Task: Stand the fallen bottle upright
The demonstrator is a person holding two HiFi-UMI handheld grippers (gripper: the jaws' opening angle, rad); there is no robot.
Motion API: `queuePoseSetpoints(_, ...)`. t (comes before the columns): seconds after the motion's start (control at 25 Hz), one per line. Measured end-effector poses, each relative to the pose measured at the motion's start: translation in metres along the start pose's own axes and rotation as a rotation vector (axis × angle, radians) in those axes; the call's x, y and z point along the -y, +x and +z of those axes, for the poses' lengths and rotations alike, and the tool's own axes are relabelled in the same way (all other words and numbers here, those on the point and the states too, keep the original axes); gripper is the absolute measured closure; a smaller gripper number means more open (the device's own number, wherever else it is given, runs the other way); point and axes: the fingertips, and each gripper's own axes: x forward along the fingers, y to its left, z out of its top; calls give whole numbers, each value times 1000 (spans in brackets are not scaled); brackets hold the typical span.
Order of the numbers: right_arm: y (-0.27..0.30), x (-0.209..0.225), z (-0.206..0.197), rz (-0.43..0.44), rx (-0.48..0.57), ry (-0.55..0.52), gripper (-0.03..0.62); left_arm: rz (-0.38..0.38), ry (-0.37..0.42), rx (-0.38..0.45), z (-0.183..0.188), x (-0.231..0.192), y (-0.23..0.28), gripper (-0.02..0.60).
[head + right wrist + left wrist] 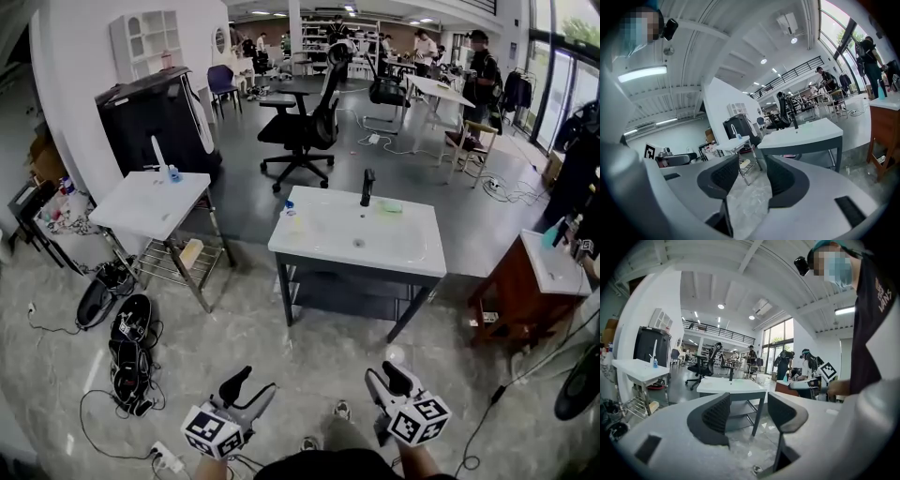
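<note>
Head view: left tongs (251, 386) and right tongs (384, 377) hang at the bottom of the frame over the grey floor (281, 342), both released, jaws apart with nothing between them. A small bottle (290, 208) sits at the upper-left corner of the white counter (412, 251) at centre frame, well apart from both tongs; too small to tell whether it lies or stands

We stand on a pale marbled floor (281, 375) that gives way to darker, glossy flooring farther back. Ahead of us is a white washbasin table (328, 239) on dark legs, with a second white basin (141, 202) on a metal frame to its left and a brown wooden cabinet (511, 291) to its right. Behind them we see a black office chair (305, 127). A white wall (75, 94) rises on the left, tall windows (562, 66) line the right, and round ceiling lamps (721, 306) glow overhead.
</note>
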Motion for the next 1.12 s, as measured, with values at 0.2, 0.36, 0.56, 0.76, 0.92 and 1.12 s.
queuePoseSetpoints(0.2, 29, 13, 7, 1, -2, 0, 421, 11, -21, -21, -6, -23, 16, 336)
queuePoseSetpoints(0.36, 63, 34, 22, 8, -2, 8, 421, 53, -35, -26, 0, -52, 41, 336)
queuePoseSetpoints(0.56, 112, 63, 49, 26, -7, 10, 421, 75, -19, -14, 25, -87, 89, 336)
queuePoseSetpoints(0.76, 164, 96, 76, 63, -26, -6, 421, 93, -8, 5, 49, -114, 147, 336)
queuePoseSetpoints(0.92, 202, 119, 93, 101, -40, -17, 421, 120, -33, 1, 53, -130, 183, 336)
queuePoseSetpoints(1.12, 239, 143, 111, 148, -53, -33, 421, 146, -28, -2, 61, -147, 220, 336)
